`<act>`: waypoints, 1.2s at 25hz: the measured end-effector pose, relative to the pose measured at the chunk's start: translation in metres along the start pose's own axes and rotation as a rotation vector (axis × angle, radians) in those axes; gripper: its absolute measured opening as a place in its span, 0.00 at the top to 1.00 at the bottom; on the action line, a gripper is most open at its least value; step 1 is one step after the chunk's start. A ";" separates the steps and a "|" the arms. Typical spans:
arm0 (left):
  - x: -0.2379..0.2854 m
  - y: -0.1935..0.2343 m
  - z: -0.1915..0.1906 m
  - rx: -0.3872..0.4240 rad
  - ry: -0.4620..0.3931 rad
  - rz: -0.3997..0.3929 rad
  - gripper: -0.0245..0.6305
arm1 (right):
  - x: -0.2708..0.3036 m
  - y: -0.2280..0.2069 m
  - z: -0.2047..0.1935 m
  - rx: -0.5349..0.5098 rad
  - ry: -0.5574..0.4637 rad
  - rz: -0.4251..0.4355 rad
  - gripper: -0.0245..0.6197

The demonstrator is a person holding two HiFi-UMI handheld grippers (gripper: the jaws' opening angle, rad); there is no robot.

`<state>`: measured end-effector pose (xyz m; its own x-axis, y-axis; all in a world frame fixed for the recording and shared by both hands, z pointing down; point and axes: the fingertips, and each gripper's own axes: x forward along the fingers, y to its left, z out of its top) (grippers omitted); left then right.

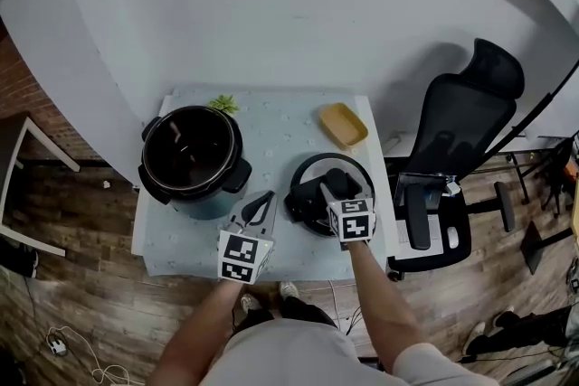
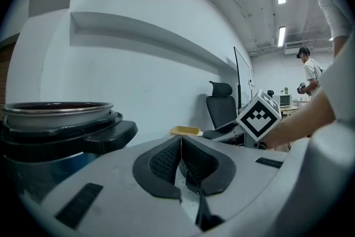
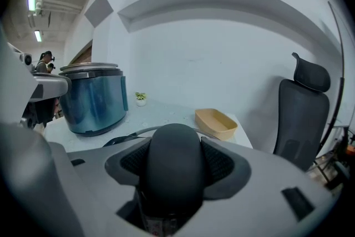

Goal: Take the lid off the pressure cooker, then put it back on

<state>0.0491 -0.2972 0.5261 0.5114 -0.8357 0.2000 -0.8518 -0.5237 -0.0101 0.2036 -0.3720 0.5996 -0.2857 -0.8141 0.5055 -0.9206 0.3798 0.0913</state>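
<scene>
Head view: the cooker [image 1: 192, 160] stands open at the left edge of the surface [image 1: 280, 131], with its dark inner bowl exposed. The lid [image 1: 312, 163] lies flat near the front right corner, apart from the cooker. The right tool [image 1: 333, 187] pinches the lid's black handle [image 1: 308, 194]. The left tool [image 1: 262, 202] sits near the front edge, between cooker and lid, touching neither. A yellow tray [image 1: 343, 124] lies near the back right corner, and a small plant [image 1: 223, 104] stands at the back edge behind the cooker. A black chair [image 1: 452, 167] stands on the floor to the right of the surface. Left gripper view: the left tool [image 2: 180, 139] has its ribbed pads [image 2: 163, 161] pressed together with nothing between them. The cooker [image 2: 55, 130] fills the left side, rim uncovered. The tray [image 2: 184, 130] and chair [image 2: 222, 108] lie ahead, and the right tool's marker cube [image 2: 259, 115] is at the right. A person [image 2: 310, 72] stands far back in the room. Right gripper view: the right tool [image 3: 175, 136] is clamped on the handle [image 3: 173, 175], one pad on each side. Part of the lid's rim [image 3: 127, 136] shows just ahead of the pads. The cooker [image 3: 94, 100] stands at the left, the plant [image 3: 141, 98] beyond it, the tray [image 3: 216, 122] ahead at the right, and the chair [image 3: 305, 114] at the far right.
</scene>
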 end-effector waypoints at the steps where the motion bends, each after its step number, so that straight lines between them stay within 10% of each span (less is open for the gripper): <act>1: 0.001 0.001 -0.005 -0.005 0.009 0.002 0.94 | 0.002 0.000 -0.004 0.003 0.007 0.001 0.53; 17: 0.009 0.007 -0.016 -0.054 0.050 0.003 0.94 | 0.014 0.002 -0.023 0.004 0.022 0.002 0.53; 30: 0.013 0.008 0.047 -0.039 -0.047 -0.022 0.94 | -0.001 -0.001 0.020 0.029 -0.069 0.042 0.42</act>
<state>0.0541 -0.3195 0.4827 0.5337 -0.8317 0.1531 -0.8439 -0.5356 0.0325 0.1995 -0.3803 0.5812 -0.3406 -0.8268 0.4476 -0.9146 0.4017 0.0460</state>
